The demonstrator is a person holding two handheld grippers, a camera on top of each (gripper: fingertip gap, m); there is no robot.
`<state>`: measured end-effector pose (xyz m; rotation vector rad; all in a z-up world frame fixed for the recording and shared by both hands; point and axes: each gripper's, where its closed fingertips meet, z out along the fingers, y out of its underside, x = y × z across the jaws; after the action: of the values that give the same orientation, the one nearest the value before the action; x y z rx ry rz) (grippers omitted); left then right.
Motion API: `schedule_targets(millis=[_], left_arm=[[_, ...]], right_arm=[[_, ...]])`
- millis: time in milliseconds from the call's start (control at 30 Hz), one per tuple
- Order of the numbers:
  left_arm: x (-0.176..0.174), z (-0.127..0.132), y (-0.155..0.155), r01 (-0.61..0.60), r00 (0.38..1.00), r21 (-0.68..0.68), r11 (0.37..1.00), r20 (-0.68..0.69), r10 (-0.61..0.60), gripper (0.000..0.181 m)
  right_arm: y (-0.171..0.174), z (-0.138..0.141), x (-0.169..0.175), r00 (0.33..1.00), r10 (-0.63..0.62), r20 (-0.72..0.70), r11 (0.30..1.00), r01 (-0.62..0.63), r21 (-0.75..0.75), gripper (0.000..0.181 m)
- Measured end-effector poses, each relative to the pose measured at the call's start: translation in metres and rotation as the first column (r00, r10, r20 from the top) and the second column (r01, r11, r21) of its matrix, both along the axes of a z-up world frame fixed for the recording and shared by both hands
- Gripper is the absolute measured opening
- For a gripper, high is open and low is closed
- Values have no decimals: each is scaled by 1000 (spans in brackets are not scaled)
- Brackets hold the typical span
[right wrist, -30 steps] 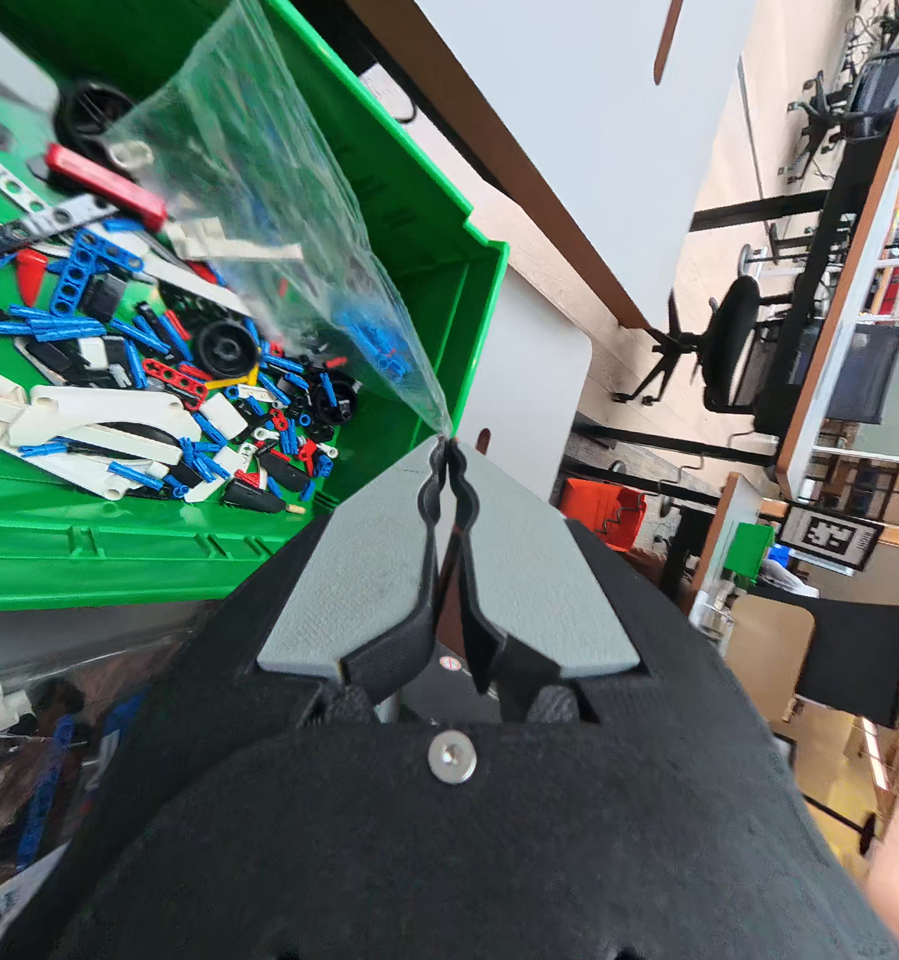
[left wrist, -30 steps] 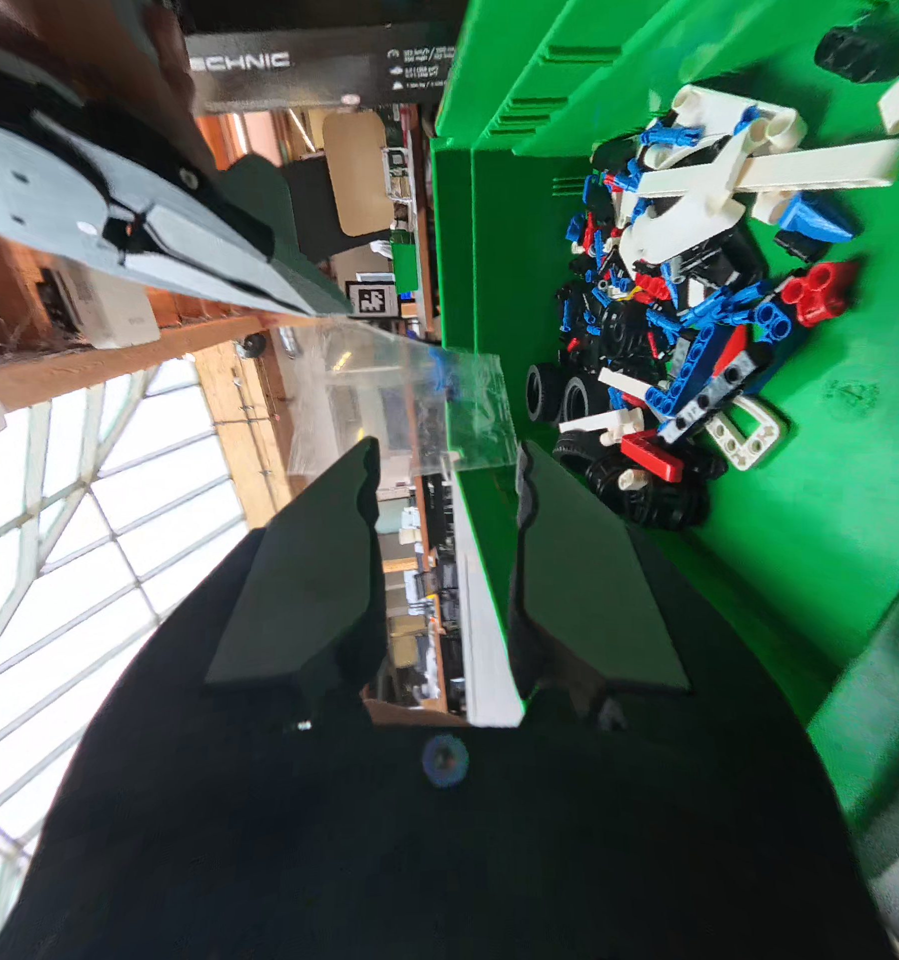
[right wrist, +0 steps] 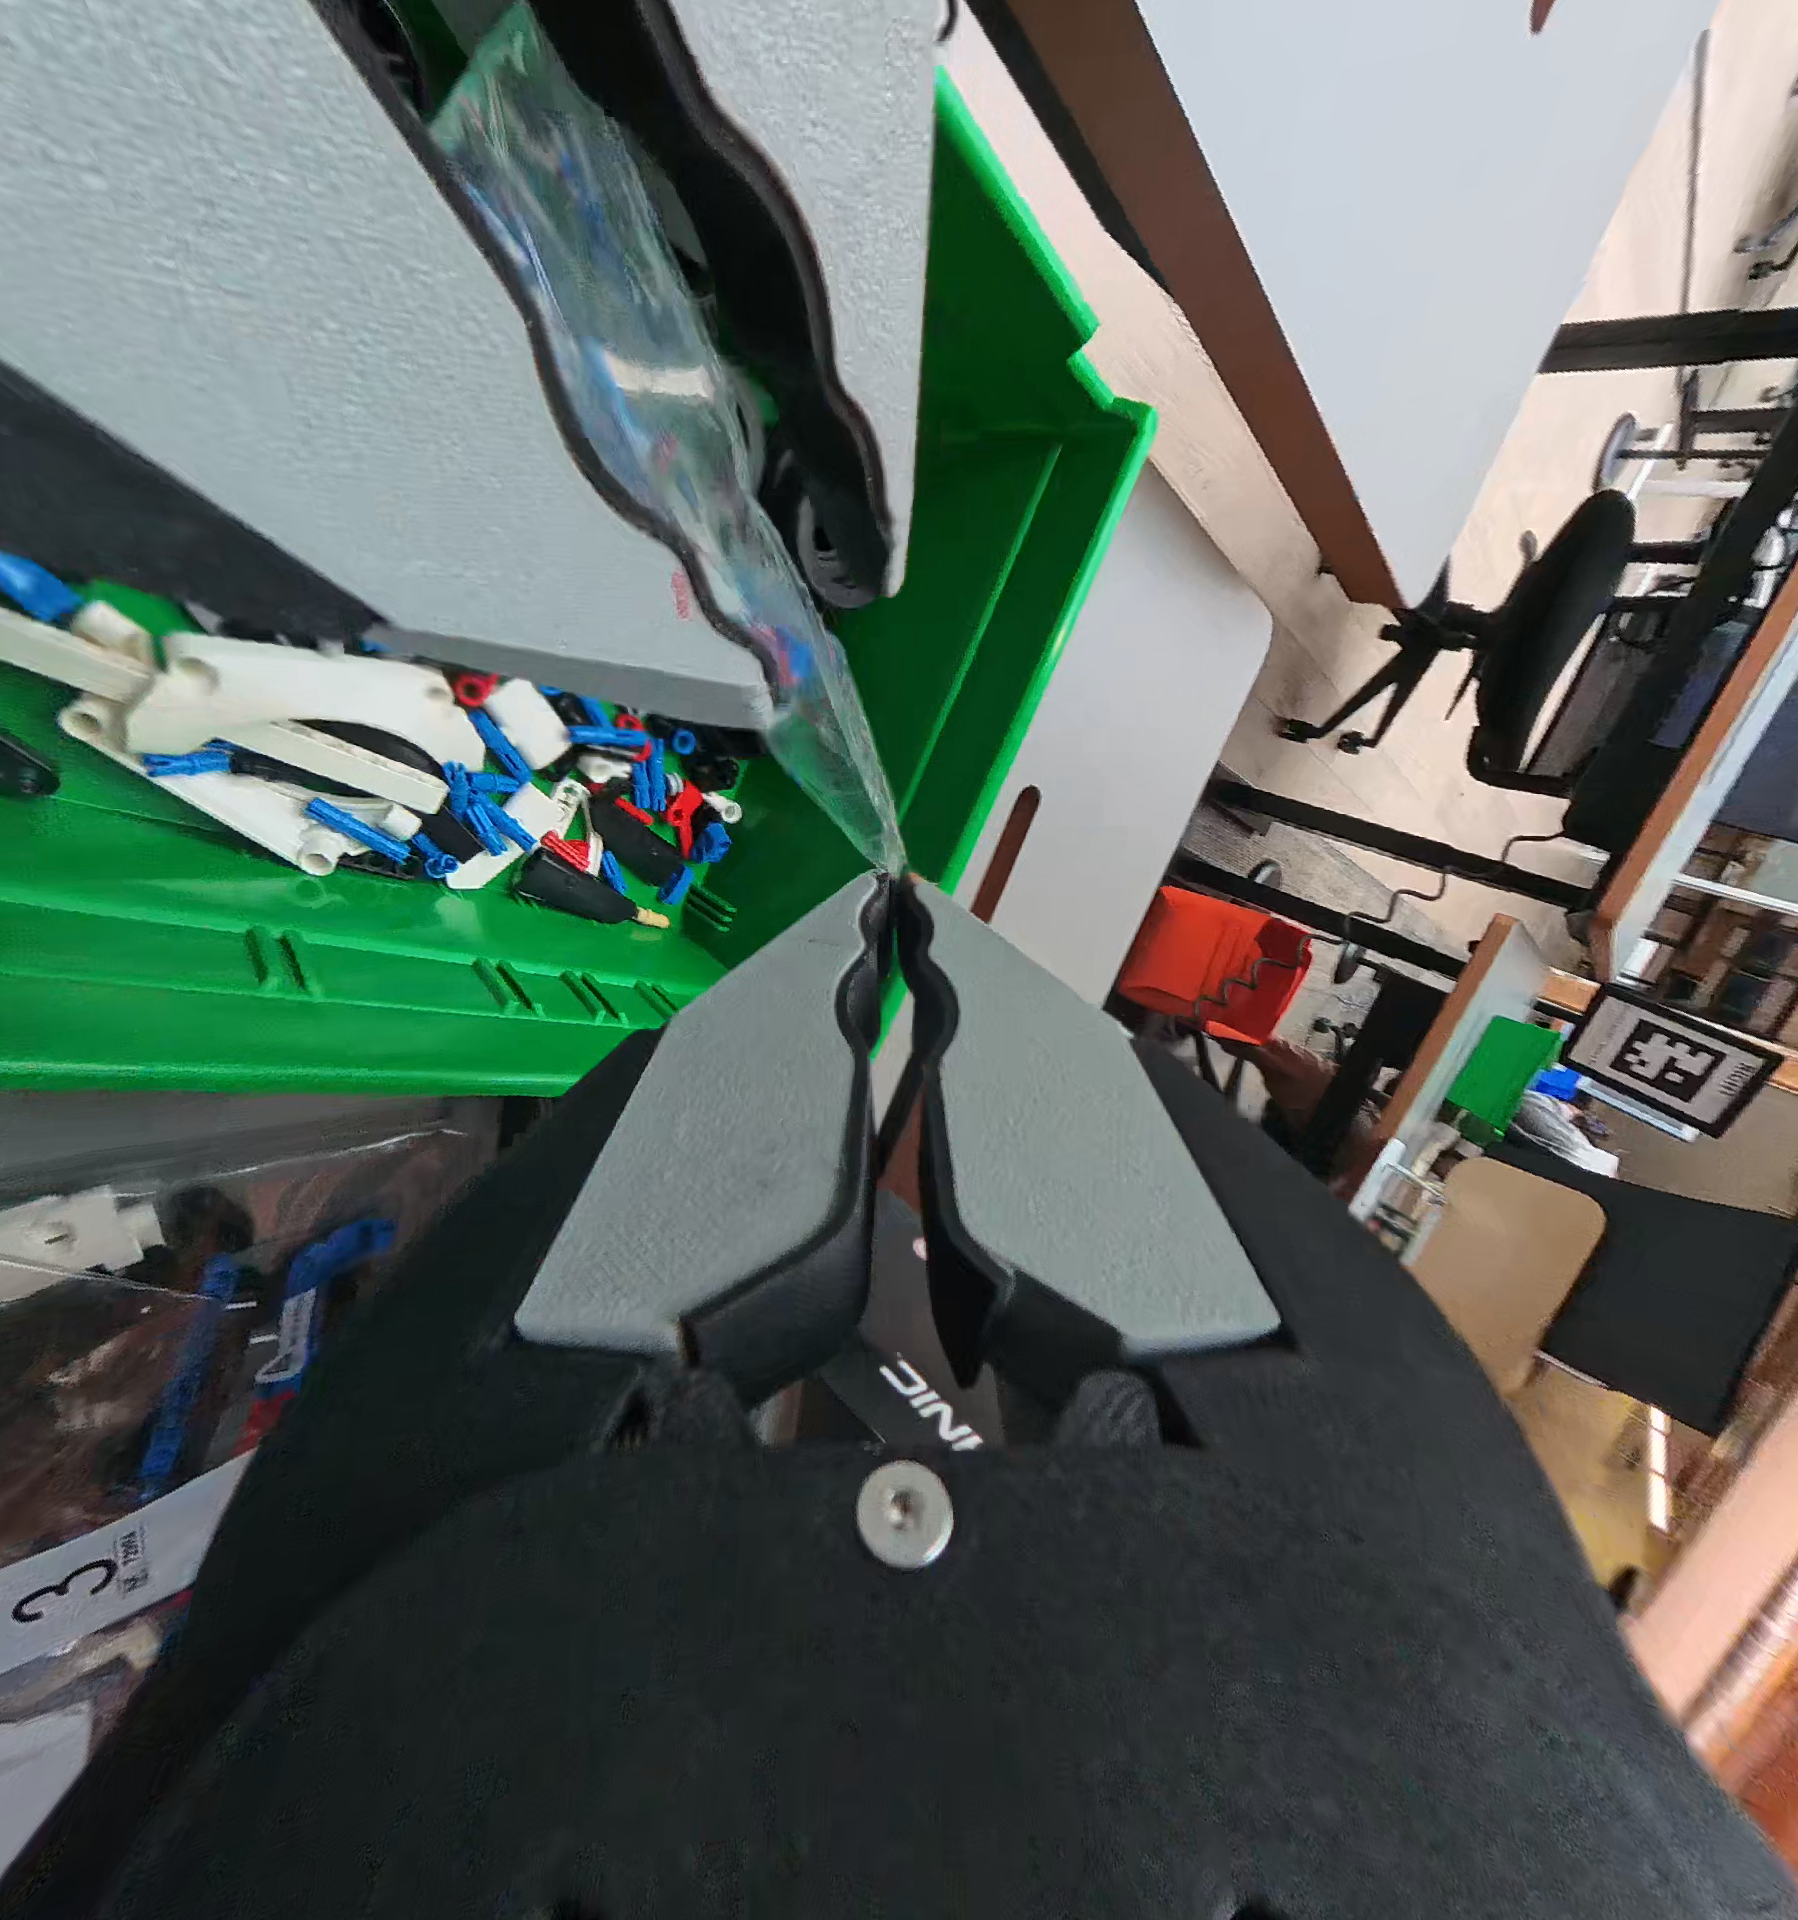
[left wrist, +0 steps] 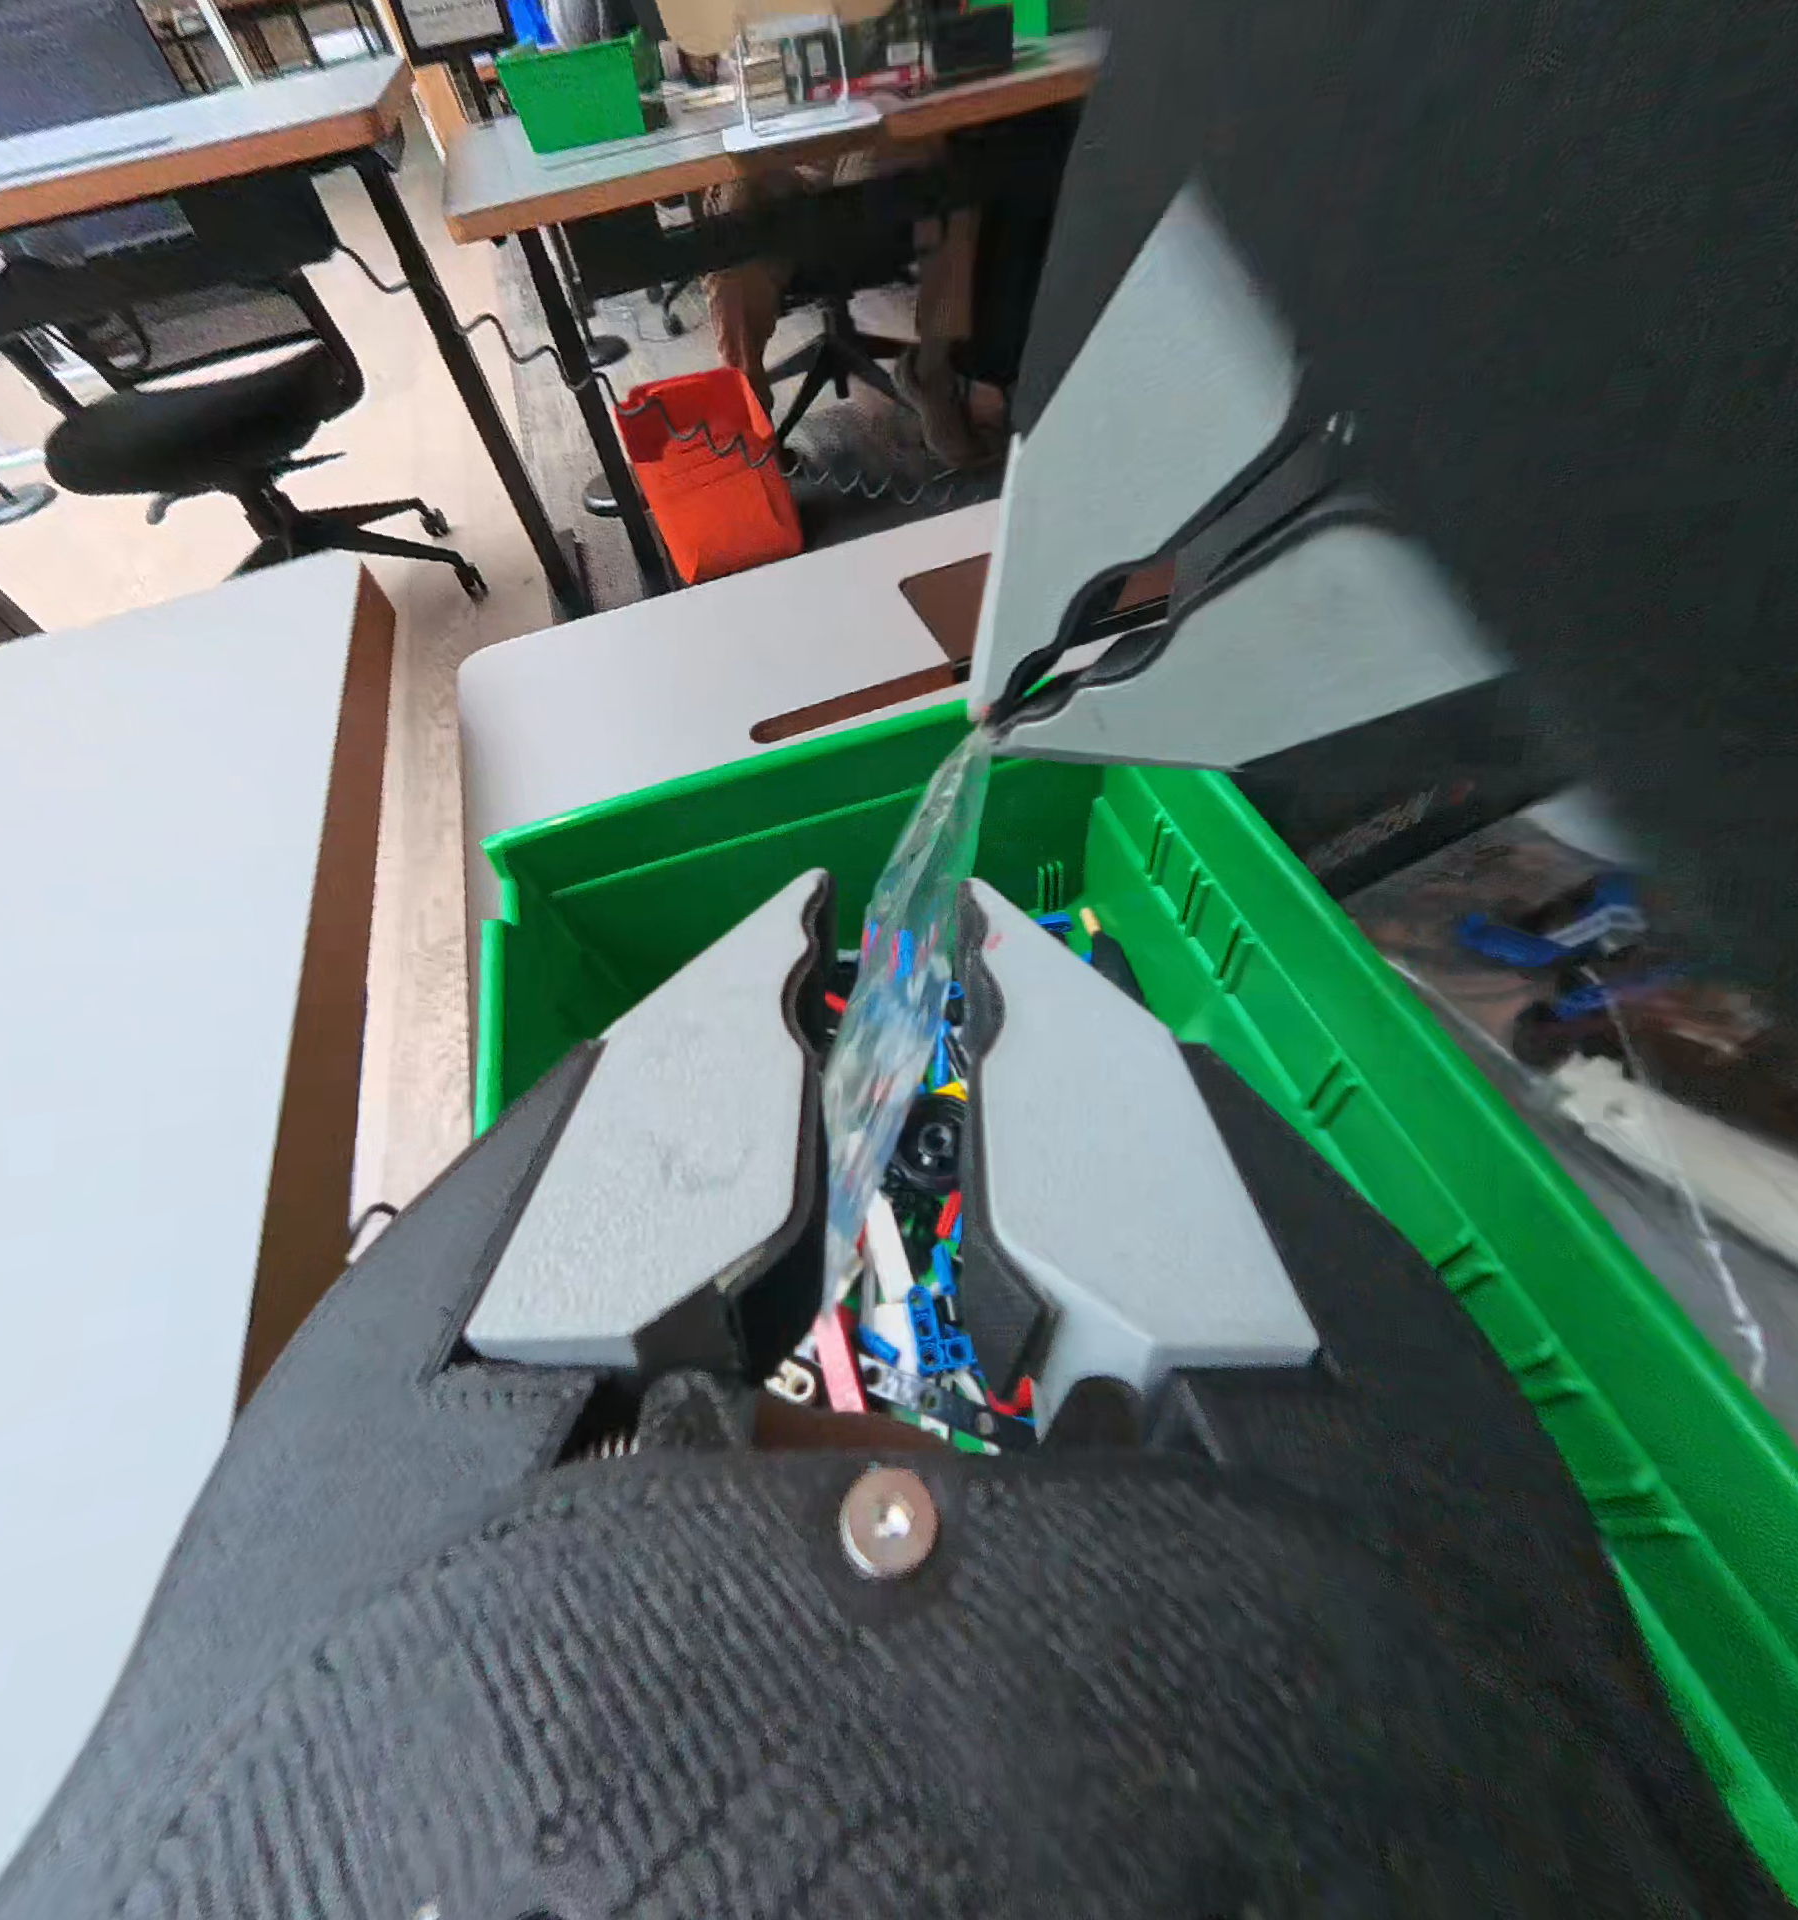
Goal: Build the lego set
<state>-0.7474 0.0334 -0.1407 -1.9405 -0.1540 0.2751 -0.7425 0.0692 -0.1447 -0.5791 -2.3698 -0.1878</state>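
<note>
The right gripper (right wrist: 895, 883) has its jaws pressed together at the tips, pinching one corner of a clear bag (right wrist: 666, 416). The bag stretches taut from that pinch into the gap of the left gripper (left wrist: 890, 914), whose jaws stand partly open with the film between them; whether they touch it I cannot tell.

Below both grippers sits a green bin (left wrist: 1394, 1091) holding the loose lego pieces (right wrist: 521, 769): white beams and panels, blue pins, red bits, and black parts. In the left wrist view a black wheel (left wrist: 926, 1138) shows through the gap.

Just right of the bin lie more sealed bags (right wrist: 178, 1382) with blue and white parts inside; one carries a white label with a printed number and small print. A black box (right wrist: 926, 1392) with white lettering shows under the right gripper.

The bin rests on a grey table (left wrist: 666, 665). Far beyond stand an orange container (left wrist: 708, 478), a black chair (left wrist: 199, 436), another green bin (left wrist: 578, 94), and a black-and-white square marker (right wrist: 1669, 1070).
</note>
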Motion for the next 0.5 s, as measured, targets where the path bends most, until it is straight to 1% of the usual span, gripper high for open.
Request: schedule_targets(millis=[100, 200, 233, 267, 300, 333, 367, 433, 500], left_arm=[[1, -5, 0, 21, 998, 40, 999, 57, -23, 0], [0, -5, 1, 12, 997, 63, 998, 72, -17, 0], [-1, -5, 1, 9, 997, 58, 998, 78, -14, 8], [-1, -6, 2, 10, 996, 44, 999, 86, -13, 28], [1, -9, 3, 22, 996, 22, 1000, 91, -24, 37], [3, -11, 4, 41, 995, -2, 999, 90, -41, 35], [5, -13, 5, 51, 996, -22, 998, 77, -49, 28], [2, -13, 5, 39, 999, -47, 998, 35, -37, 8], [6, -13, 5, 68, 996, -49, 996, 56, -66, 3]], right_arm=[[-2, -1, 1, 1000, -5, 16, 998, 7, -70, 0], [-5, -2, 2, 999, -12, 35, 991, 16, -130, 0], [-8, -3, 3, 999, -7, 43, 988, 13, -153, 0], [-10, -4, 4, 999, -3, 54, 985, 12, -173, 0], [-12, -5, 5, 998, 1, 60, 983, 11, -186, 0], [-14, -5, 5, 998, 7, 58, 980, 5, -198, 0], [-16, -4, 5, 998, 13, 58, 978, -1, -210, 0], [-19, -5, 7, 997, 25, 74, 976, -9, -216, 0], [-21, -6, 9, 996, 39, 77, 976, -21, -217, 0]])
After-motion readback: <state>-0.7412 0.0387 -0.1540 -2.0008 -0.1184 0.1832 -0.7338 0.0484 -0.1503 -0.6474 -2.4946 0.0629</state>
